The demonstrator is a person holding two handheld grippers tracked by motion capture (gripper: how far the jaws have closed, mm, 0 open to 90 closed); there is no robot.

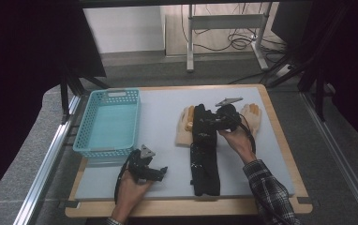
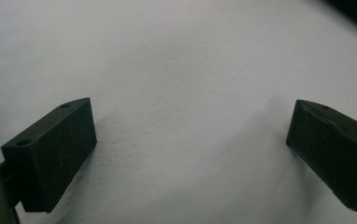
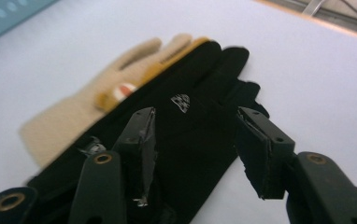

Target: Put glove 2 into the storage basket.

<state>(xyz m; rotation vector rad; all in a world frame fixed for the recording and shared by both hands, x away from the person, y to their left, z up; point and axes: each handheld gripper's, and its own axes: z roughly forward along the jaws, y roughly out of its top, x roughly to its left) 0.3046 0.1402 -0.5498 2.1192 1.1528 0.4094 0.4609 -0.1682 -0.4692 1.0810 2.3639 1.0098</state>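
A long black glove (image 1: 205, 159) lies along the middle of the grey mat (image 1: 160, 119), partly over a beige glove (image 1: 184, 127). A second beige glove (image 1: 252, 115) lies to its right. My right gripper (image 1: 205, 121) hovers over the black glove's far end, held in a hand with a plaid sleeve. In the right gripper view its jaws (image 3: 195, 114) stand apart above the black glove (image 3: 190, 79), pads off the fabric, with the beige glove (image 3: 74, 116) peeking out at the left. My left gripper (image 1: 162, 172) rests near the front of the mat. Its jaws (image 2: 193, 109) are wide apart over bare mat.
A teal plastic basket (image 1: 84, 129) stands at the mat's left side, its corner also in the right gripper view (image 3: 8, 18). The mat lies on a wooden tabletop (image 1: 280, 136). Beyond the table are a desk frame and cables on the floor.
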